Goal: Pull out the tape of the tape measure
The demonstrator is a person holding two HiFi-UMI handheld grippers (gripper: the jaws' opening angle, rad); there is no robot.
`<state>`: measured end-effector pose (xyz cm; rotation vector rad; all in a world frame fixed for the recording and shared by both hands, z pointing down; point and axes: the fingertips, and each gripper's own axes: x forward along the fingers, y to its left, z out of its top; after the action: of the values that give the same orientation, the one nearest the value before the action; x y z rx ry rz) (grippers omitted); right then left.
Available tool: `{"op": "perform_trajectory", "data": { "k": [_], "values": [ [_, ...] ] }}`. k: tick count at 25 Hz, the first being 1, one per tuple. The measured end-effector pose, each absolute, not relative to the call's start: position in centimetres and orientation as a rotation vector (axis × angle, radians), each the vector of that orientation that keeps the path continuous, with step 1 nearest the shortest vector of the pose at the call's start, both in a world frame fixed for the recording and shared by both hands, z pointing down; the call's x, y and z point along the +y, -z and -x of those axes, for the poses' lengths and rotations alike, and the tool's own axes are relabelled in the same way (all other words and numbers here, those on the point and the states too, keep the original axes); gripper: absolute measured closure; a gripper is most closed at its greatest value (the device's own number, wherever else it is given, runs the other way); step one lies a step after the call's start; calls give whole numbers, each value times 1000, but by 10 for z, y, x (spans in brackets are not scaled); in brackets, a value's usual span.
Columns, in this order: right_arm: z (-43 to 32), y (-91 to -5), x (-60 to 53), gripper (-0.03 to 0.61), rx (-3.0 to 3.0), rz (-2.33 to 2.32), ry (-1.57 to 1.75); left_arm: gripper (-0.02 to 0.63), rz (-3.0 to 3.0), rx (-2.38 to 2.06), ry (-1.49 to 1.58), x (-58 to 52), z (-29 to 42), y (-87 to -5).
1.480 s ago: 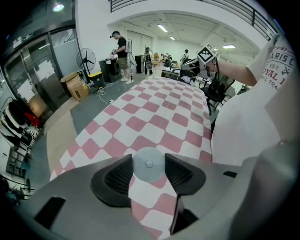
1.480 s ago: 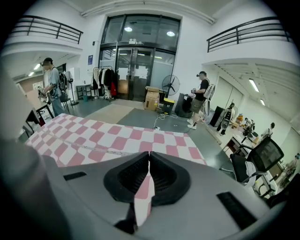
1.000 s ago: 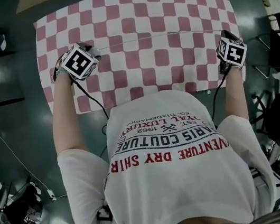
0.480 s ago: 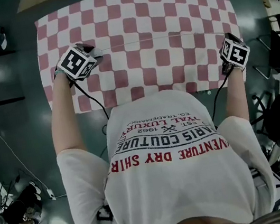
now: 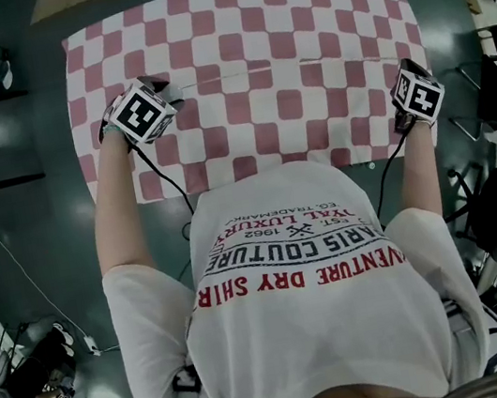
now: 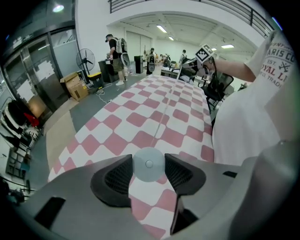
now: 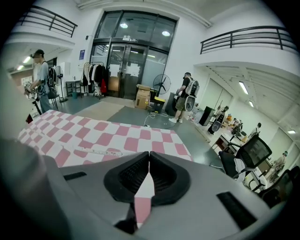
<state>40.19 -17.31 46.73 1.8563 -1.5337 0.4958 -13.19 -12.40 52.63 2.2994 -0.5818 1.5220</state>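
The left gripper (image 6: 149,158) clamps the case (image 6: 148,168) to anchor it; the right gripper (image 7: 149,154), jaws shut, seems to pinch the tape (image 5: 282,64) end, so it lies stretched.

White T-shirt (image 5: 318,324), red and dark lettering; grey hand-held grippers (image 6: 148,165) (image 7: 149,165) with marker cubes (image 5: 142,114), black cables (image 5: 160,173)

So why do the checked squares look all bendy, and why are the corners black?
Head view: the wide lens bows the checked tablecloth at its edges. Left gripper view: the squares stretch up close and the corners go black. Right gripper view: the same black corners, and the ceiling lights glare white.
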Motion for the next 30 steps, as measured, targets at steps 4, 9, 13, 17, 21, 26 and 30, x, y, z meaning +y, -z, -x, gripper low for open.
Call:
{"op": "perform_trajectory", "data": {
  "k": [4,9,13,17,21,26,30],
  "values": [
    [-399,-483,-168,545,-1541,-1833,-538,382,-2302,-587,-1550,-125,133,-537],
    [-381,-508,-165,545,-1587,-1763,-597,382,-2327,-597,-1495,-130,127,-547],
    [-366,-531,-166,545,-1619,-1705,-639,382,-2316,-572,-1498,-129,122,-556],
    [-359,-548,-169,545,-1630,-1664,-665,382,-2296,-569,-1494,-128,121,-566],
    [-351,-567,-169,545,-1643,-1618,-683,382,-2285,-610,-1485,-129,124,-577],
    [-342,-591,-168,545,-1649,-1568,-707,382,-2286,-611,-1495,-125,123,-593],
    [-338,-603,-171,545,-1639,-1556,-724,382,-2262,-589,-1519,-119,124,-607]
  ]
}}
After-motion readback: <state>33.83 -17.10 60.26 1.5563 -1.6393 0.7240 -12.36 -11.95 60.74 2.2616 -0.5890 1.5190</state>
